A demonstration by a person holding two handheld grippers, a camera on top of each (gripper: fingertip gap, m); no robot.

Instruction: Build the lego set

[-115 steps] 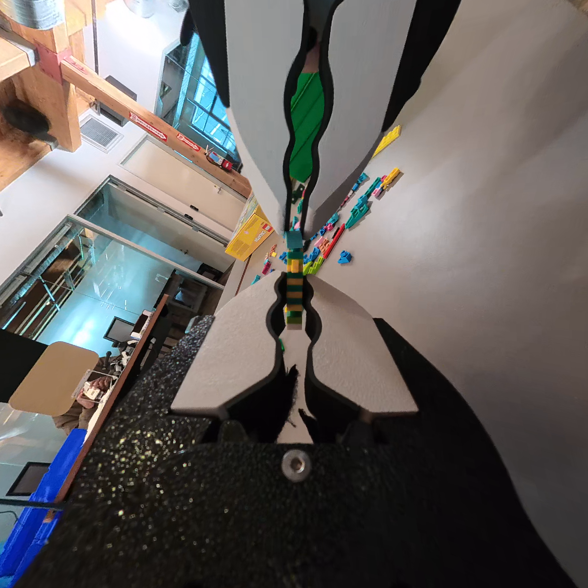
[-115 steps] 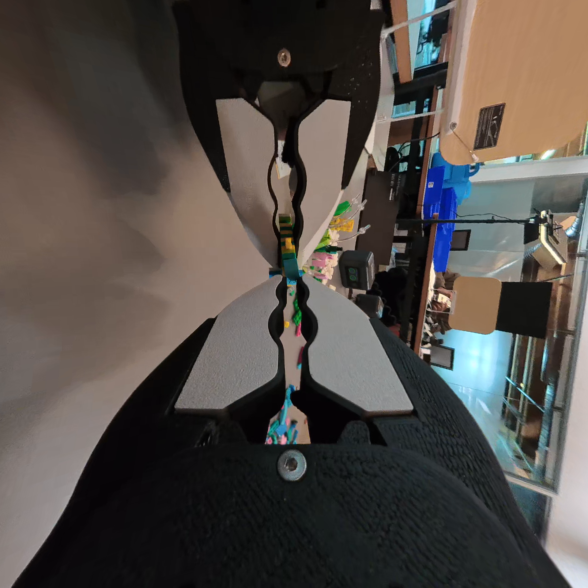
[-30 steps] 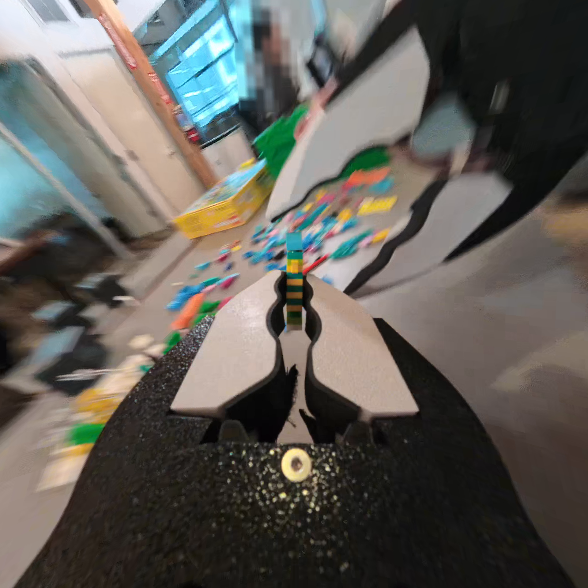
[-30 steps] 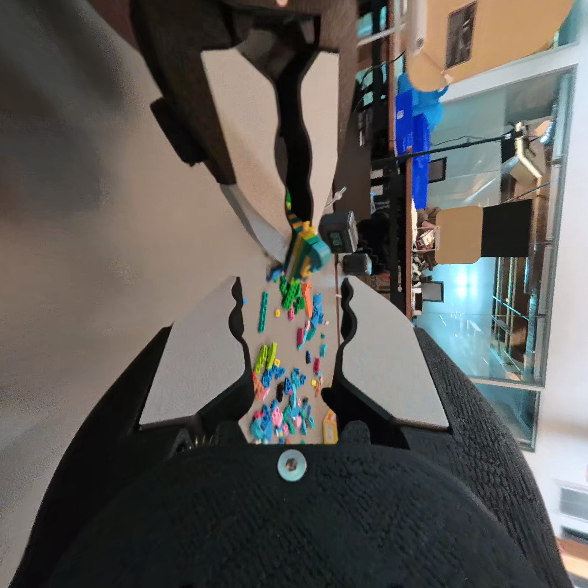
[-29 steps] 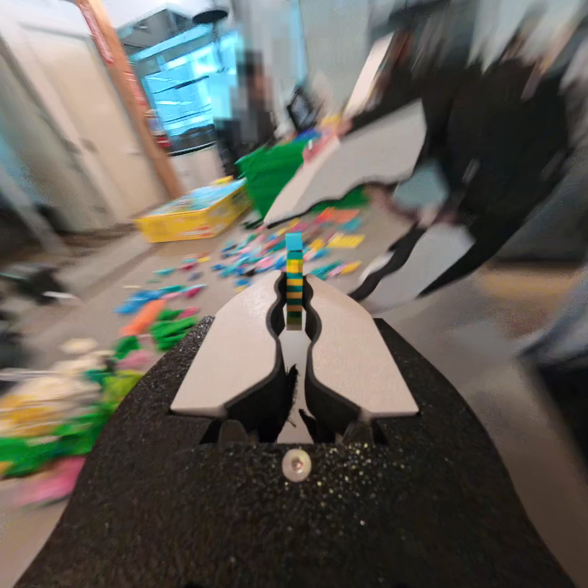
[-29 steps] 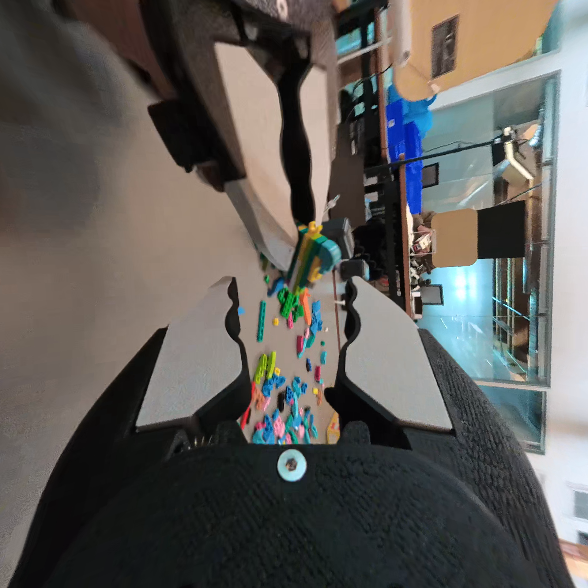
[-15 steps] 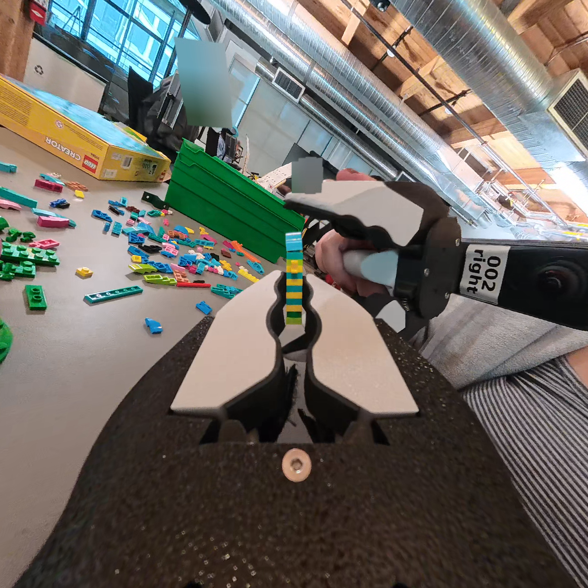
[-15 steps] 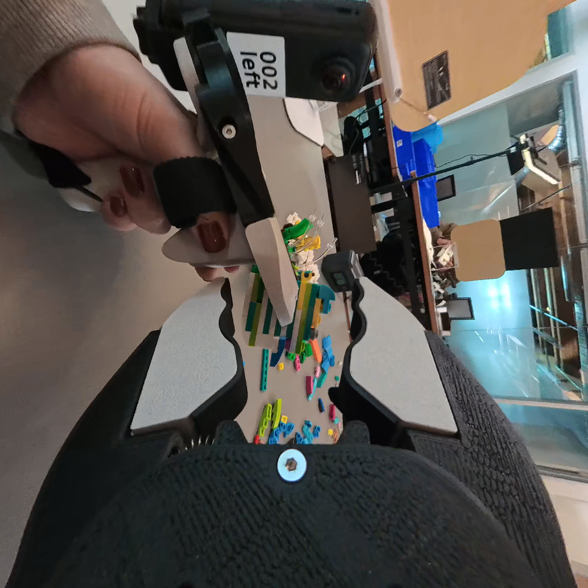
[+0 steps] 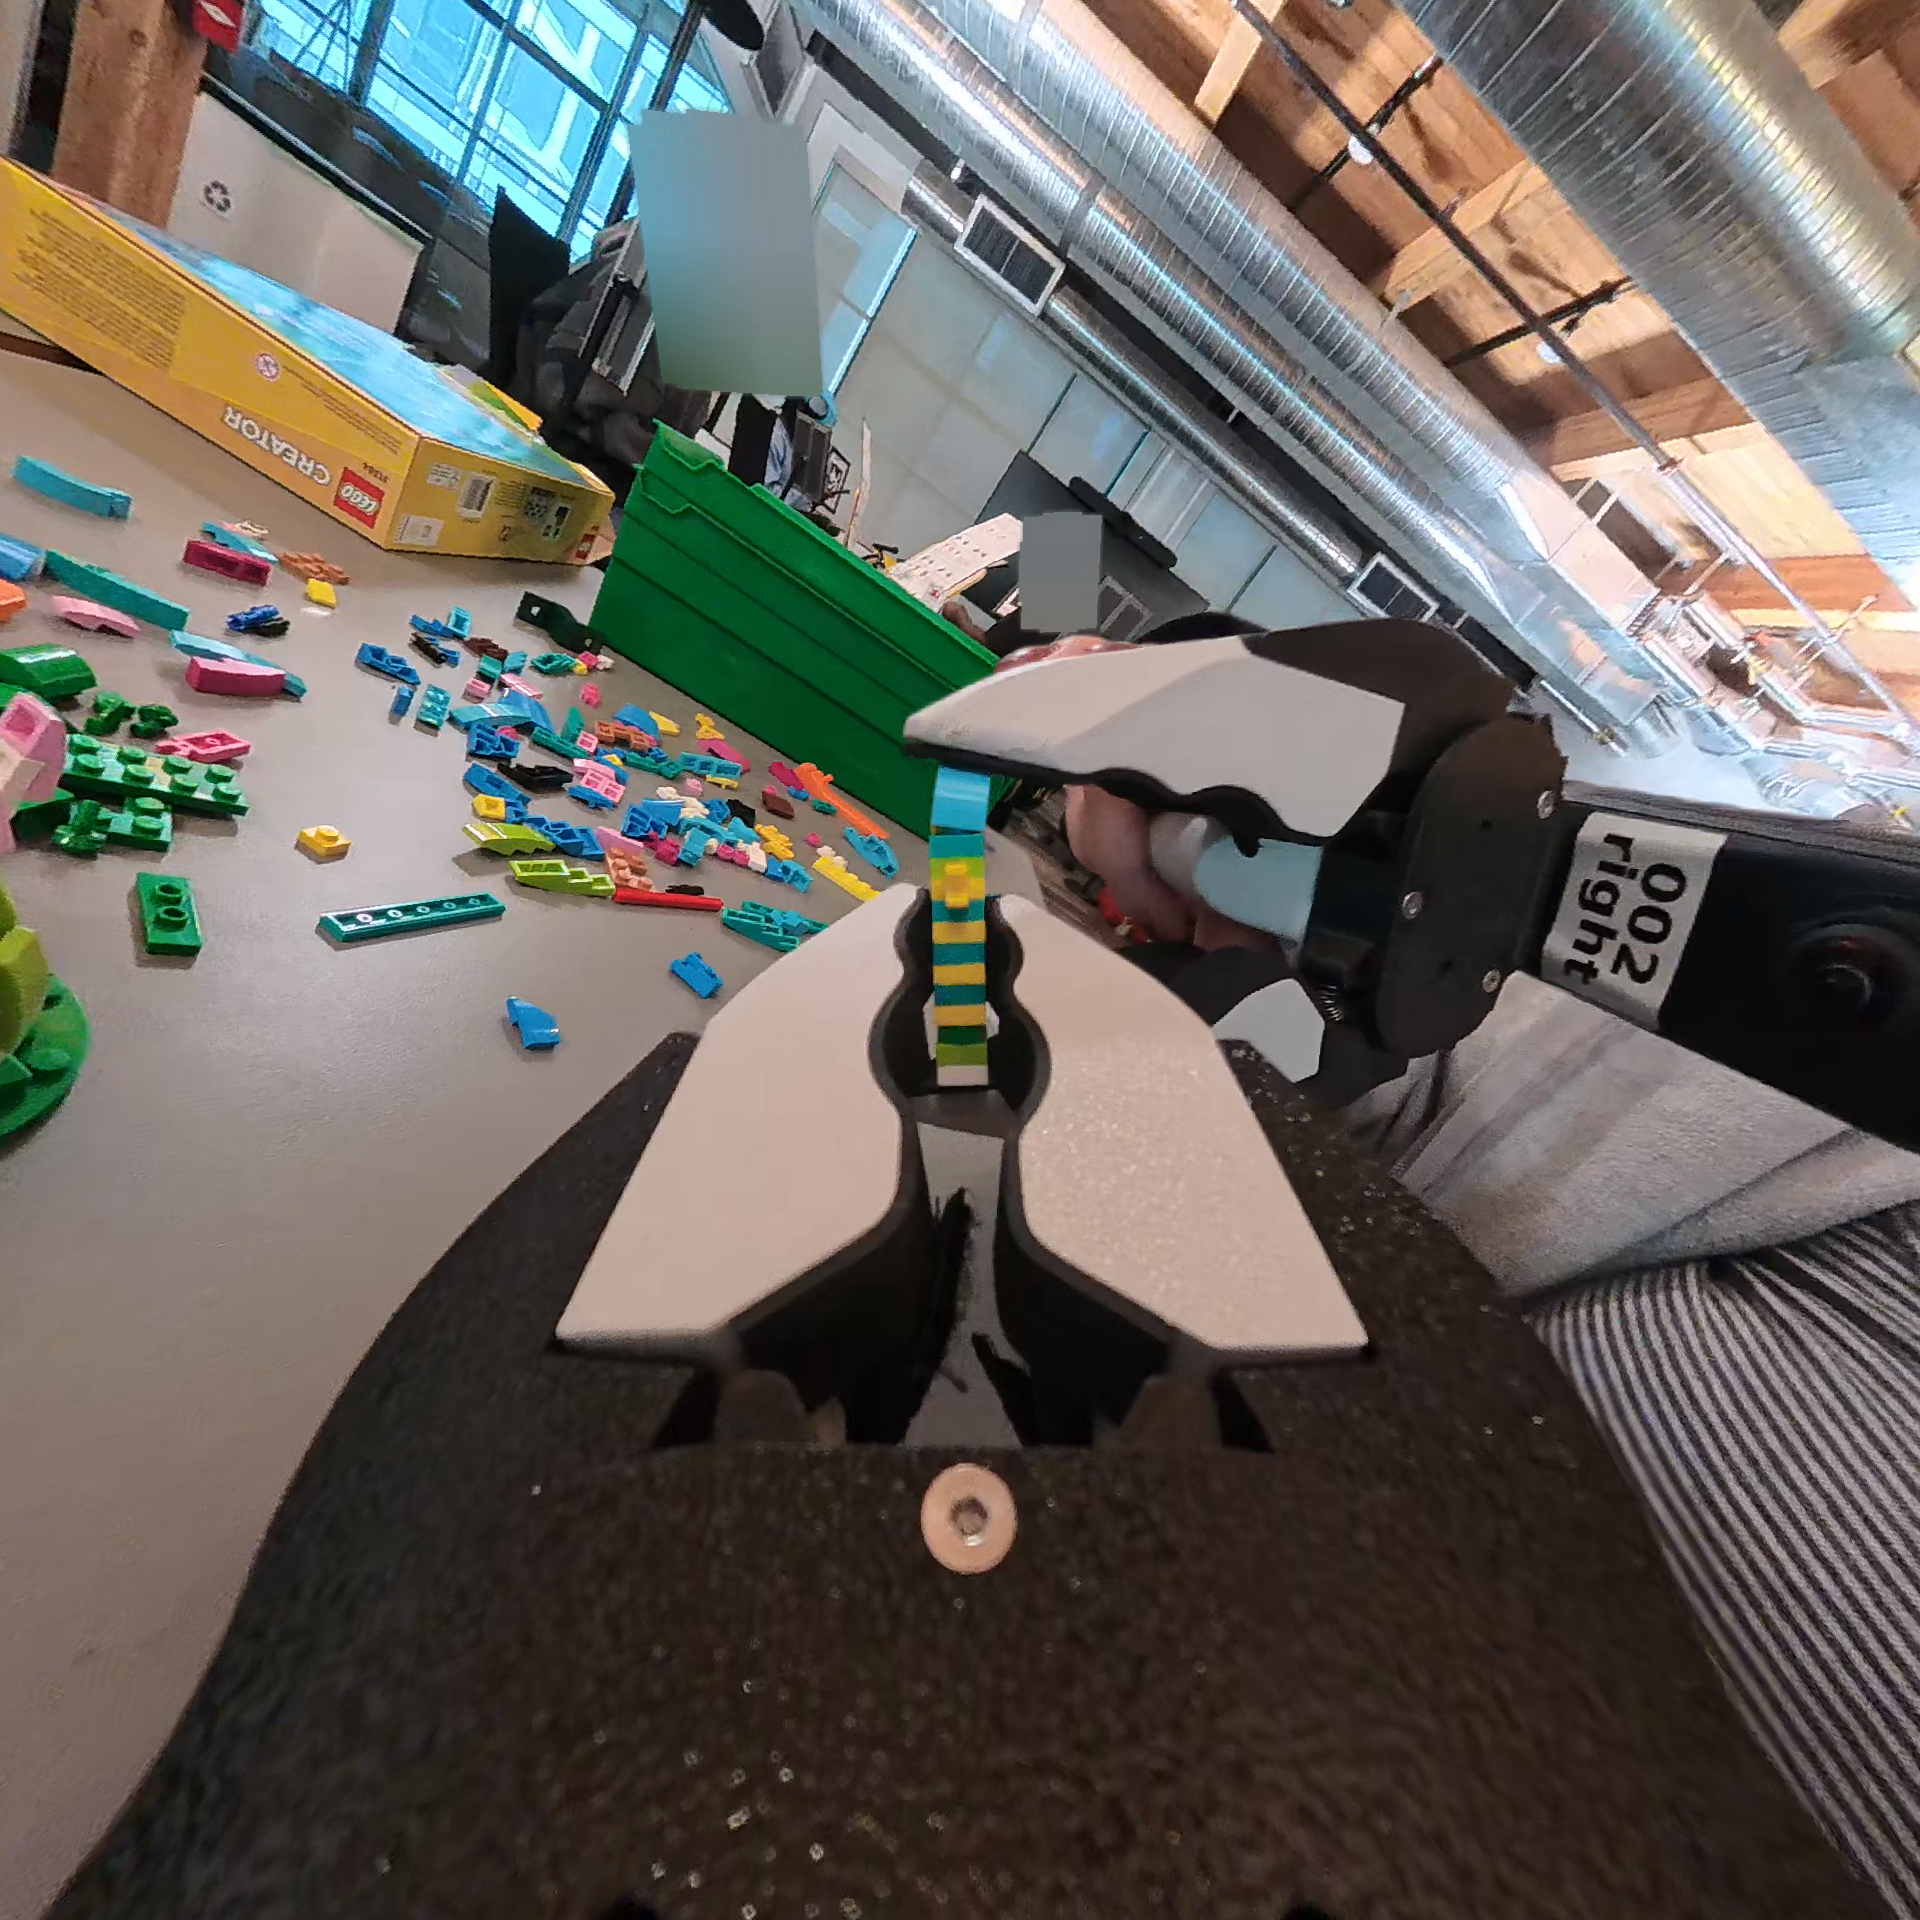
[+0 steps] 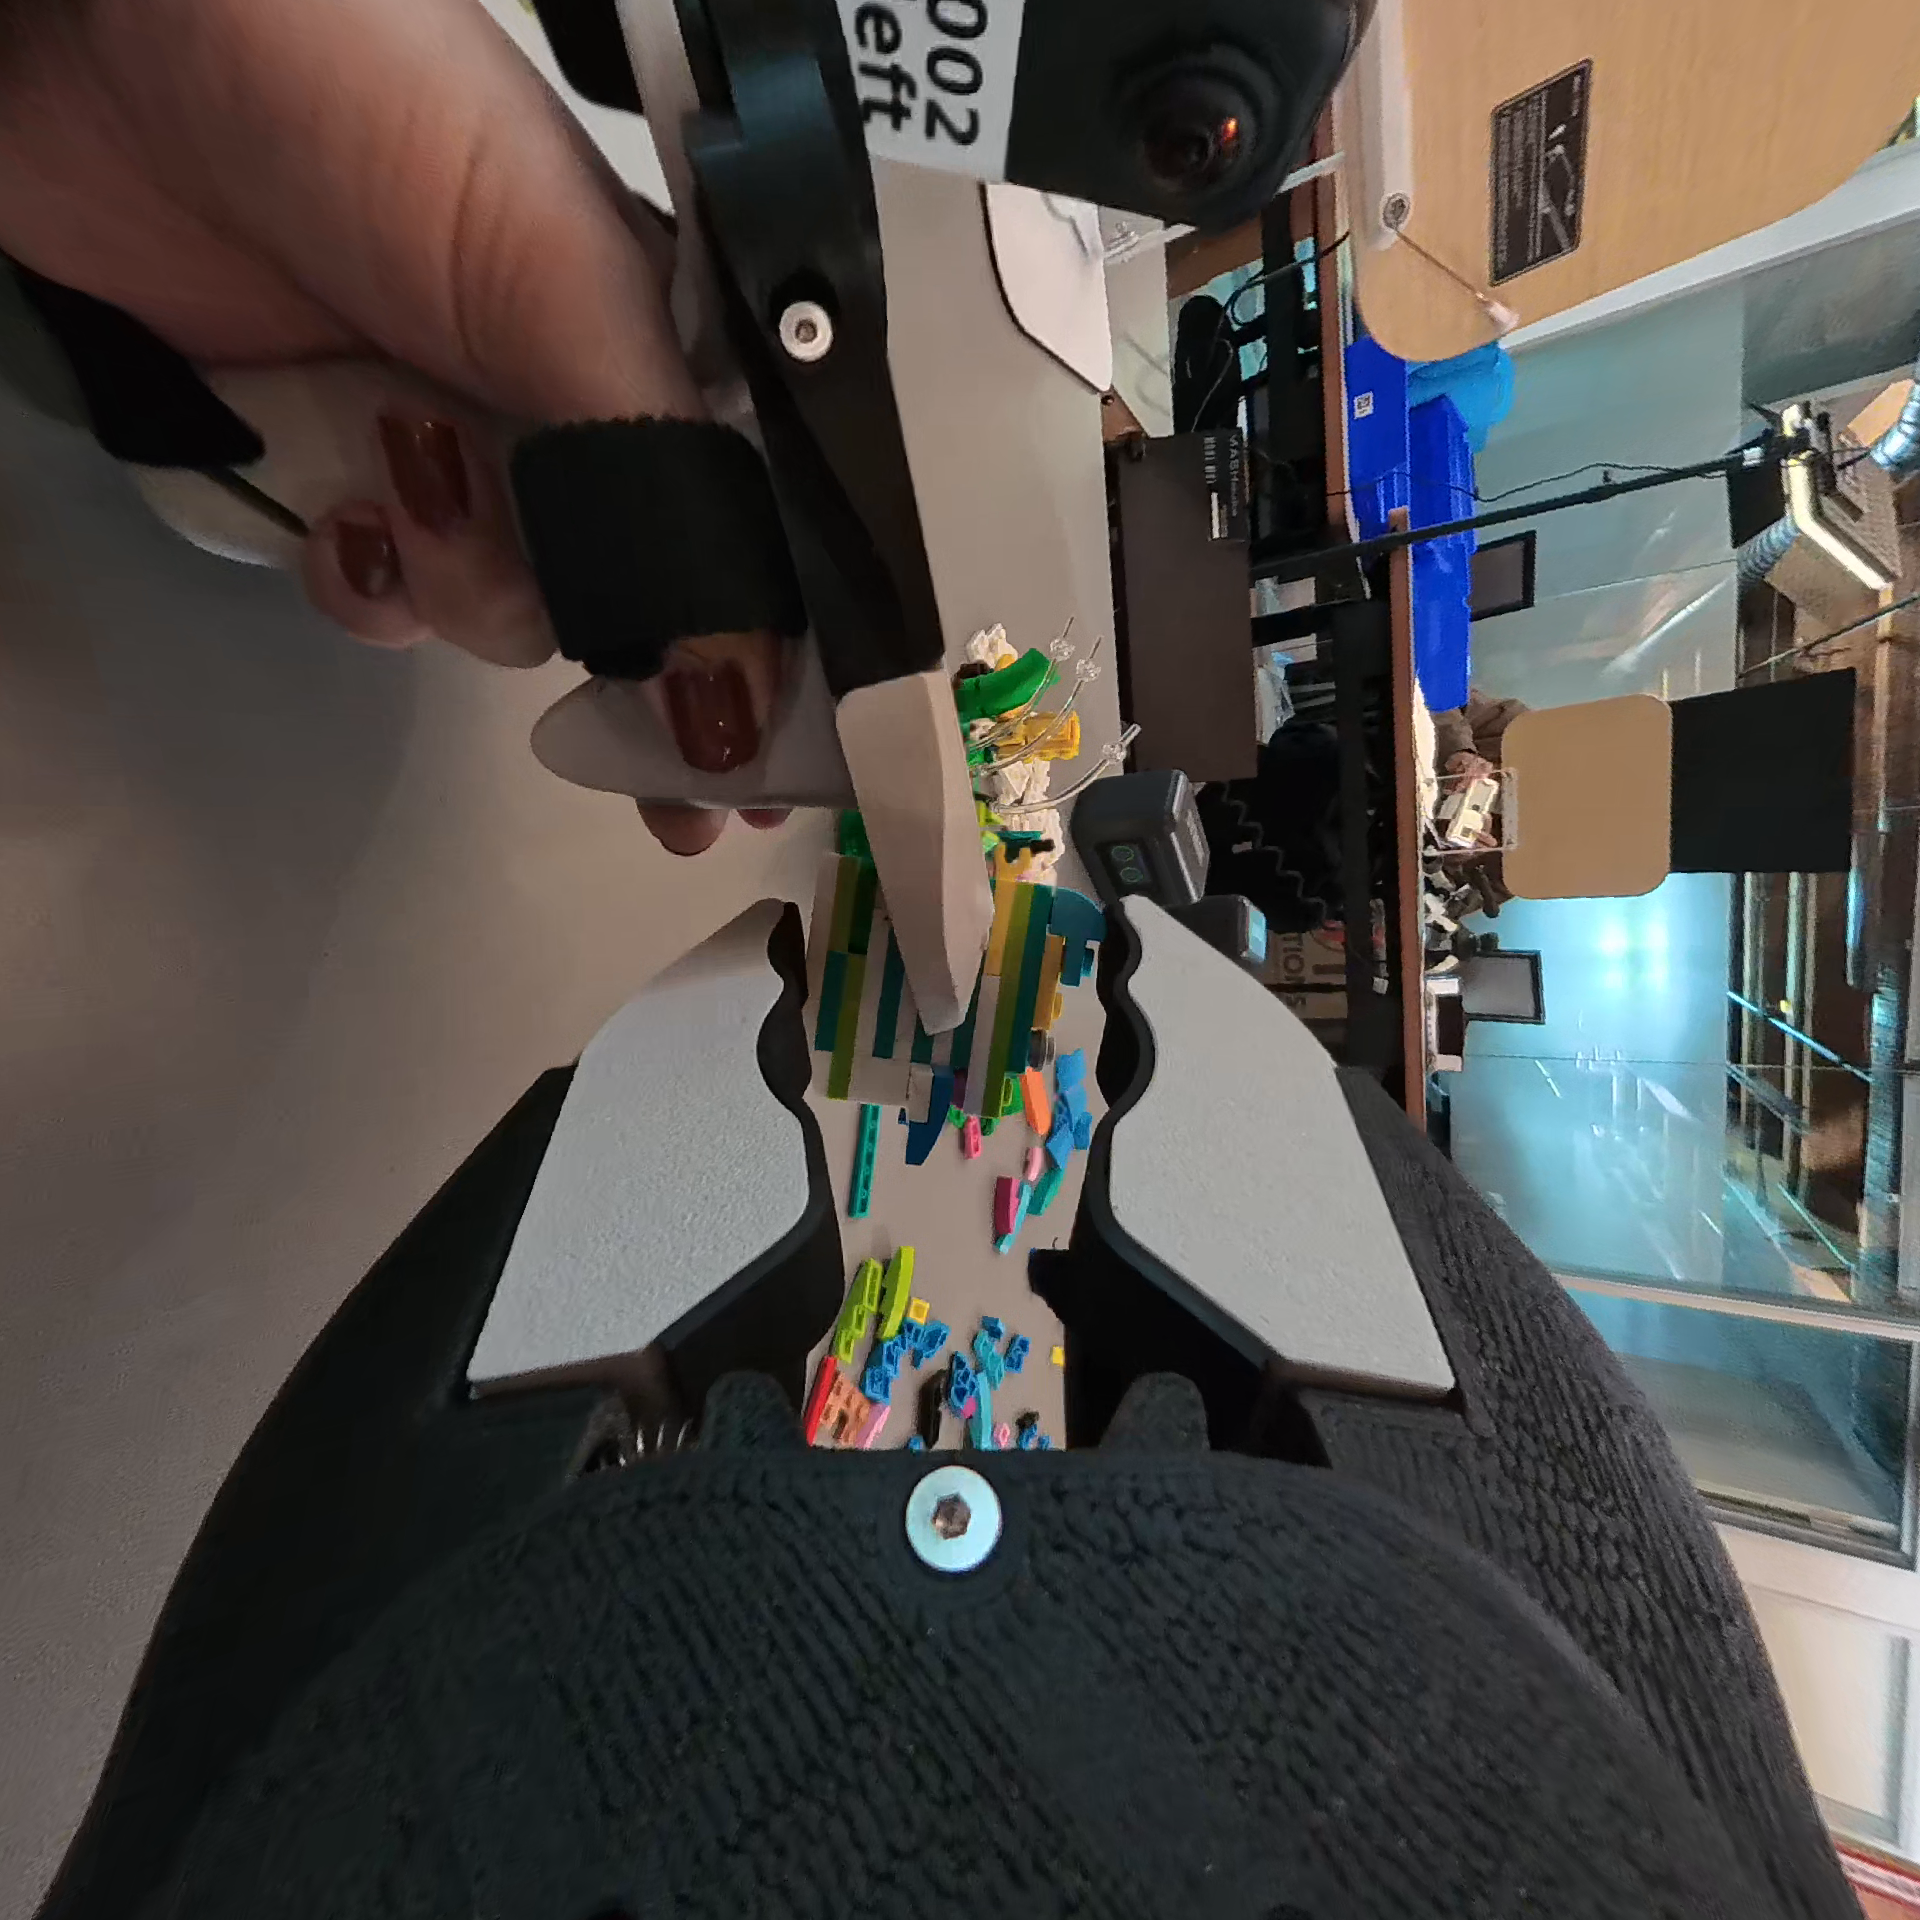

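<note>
My left gripper is shut on a thin striped lego stack of teal, yellow and green plates with a light blue piece on top, held above the table. My right gripper is open, and its tips straddle the same stack. One left finger crosses in front of the stack there. In the left wrist view the right gripper's upper finger lies over the stack's blue top. A hand holds the left gripper.
Many loose coloured bricks lie scattered on the grey table. A yellow box and a green bin stand behind them. Green plates lie at the left. A built flower model stands beyond the stack. Only a small space, under 4 cm, lies between the two pairs of fingers.
The left view has swung and steadied with the stack still held. The right gripper has closed in, and its open fingers now sit around the stack's top end.
</note>
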